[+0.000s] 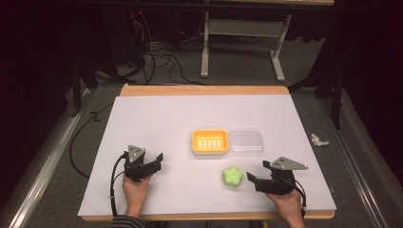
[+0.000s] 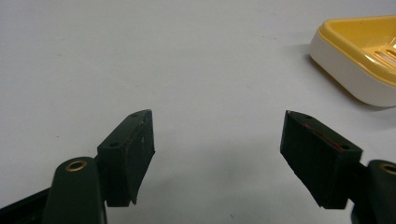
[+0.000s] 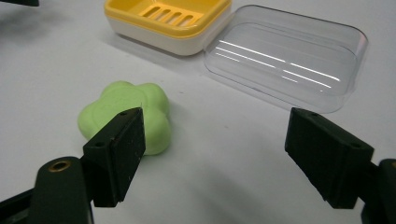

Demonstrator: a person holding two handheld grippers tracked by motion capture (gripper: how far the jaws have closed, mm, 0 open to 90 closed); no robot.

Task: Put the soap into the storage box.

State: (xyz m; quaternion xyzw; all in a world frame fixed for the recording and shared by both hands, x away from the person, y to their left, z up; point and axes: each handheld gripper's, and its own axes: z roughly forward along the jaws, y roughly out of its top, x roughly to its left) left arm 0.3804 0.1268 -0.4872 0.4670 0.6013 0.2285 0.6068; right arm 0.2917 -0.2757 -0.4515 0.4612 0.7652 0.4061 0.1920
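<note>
A green flower-shaped soap (image 1: 233, 176) (image 3: 126, 114) lies on the white table sheet, in front of a yellow soap dish (image 1: 210, 142) (image 3: 167, 18) (image 2: 369, 51) with a slotted floor. A clear plastic lid (image 1: 245, 142) (image 3: 289, 60) lies right beside the dish. My right gripper (image 1: 251, 180) (image 3: 212, 149) is open just right of the soap; in its own view the left jaw stands in front of the soap's near edge and nothing is between the jaws. My left gripper (image 1: 157, 160) (image 2: 217, 156) is open over bare sheet, left of the dish.
The white sheet (image 1: 157, 118) covers a wooden table whose front edge runs just under both hands. Beyond the far edge are a desk frame (image 1: 242, 42) and cables on the floor. A crumpled white scrap (image 1: 319, 140) lies on the floor to the right.
</note>
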